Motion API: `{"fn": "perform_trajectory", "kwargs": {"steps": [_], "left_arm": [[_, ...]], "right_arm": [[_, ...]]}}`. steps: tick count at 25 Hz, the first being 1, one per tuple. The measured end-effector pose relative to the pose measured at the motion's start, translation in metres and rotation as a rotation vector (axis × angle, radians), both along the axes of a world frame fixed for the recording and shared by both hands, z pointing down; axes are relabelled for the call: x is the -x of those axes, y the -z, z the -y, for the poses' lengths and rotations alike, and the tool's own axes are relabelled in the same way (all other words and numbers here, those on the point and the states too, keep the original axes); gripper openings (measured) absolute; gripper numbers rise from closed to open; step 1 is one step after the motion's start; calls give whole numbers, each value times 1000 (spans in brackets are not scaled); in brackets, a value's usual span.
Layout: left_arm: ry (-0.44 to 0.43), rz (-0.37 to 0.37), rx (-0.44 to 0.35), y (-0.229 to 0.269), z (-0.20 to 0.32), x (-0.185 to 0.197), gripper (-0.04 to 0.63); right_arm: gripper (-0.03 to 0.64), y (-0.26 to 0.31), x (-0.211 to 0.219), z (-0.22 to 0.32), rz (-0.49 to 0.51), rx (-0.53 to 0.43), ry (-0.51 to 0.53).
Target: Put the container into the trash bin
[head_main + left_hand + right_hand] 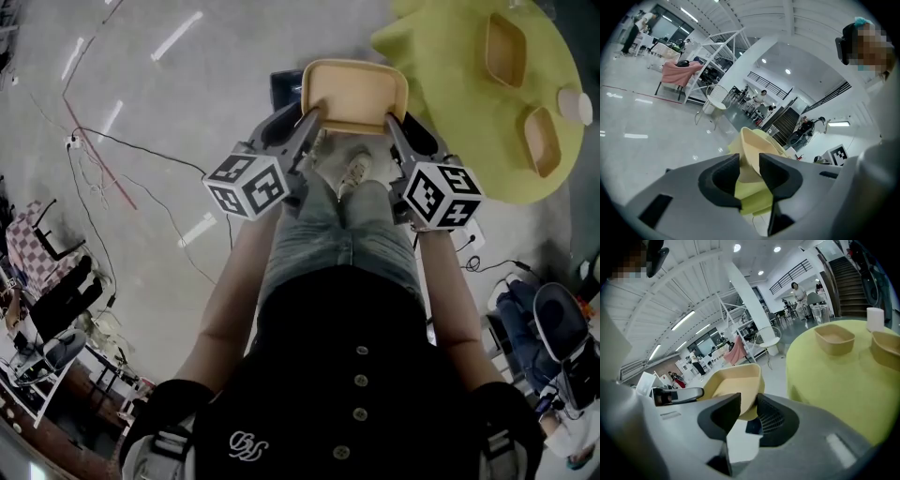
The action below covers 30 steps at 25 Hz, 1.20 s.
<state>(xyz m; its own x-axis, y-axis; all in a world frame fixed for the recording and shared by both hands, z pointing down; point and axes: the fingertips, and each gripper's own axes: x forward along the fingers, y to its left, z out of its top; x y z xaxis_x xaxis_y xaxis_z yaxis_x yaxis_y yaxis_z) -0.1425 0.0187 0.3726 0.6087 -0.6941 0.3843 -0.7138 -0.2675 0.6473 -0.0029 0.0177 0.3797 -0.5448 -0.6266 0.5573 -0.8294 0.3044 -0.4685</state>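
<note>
Container (354, 94) in air over floor, just off table (450, 122) left edge. My left gripper (307, 120) clamped on its left wall, right gripper (392, 120) clamped on right wall. Looks light, stiff, thin-walled, smooth: hold rim, don't crush. Spare bowls (507, 49), cup (574, 105) on table. Bin unseen. Cables (141, 150) cross floor.

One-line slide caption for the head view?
The left gripper and right gripper hold a beige container by its rim above the floor, beside a yellow-green table.
</note>
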Motion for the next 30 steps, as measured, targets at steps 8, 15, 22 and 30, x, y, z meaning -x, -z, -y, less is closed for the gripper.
{"fn": "perform_trajectory", "kwargs": {"steps": [8, 15, 22, 30], "left_arm": [[-13, -23, 71, -25, -6, 8, 118], [-39, -4, 117, -46, 7, 14, 118], [-44, -6, 162, -71, 20, 33, 118], [-56, -14, 206, -97, 20, 46, 118]], "right_arm": [[97, -20, 9, 3, -22, 57, -2], [97, -45, 16, 19, -47, 107, -40], [118, -74, 37, 23, -28, 151, -5], [120, -100, 51, 32, -36, 167, -6]]}}
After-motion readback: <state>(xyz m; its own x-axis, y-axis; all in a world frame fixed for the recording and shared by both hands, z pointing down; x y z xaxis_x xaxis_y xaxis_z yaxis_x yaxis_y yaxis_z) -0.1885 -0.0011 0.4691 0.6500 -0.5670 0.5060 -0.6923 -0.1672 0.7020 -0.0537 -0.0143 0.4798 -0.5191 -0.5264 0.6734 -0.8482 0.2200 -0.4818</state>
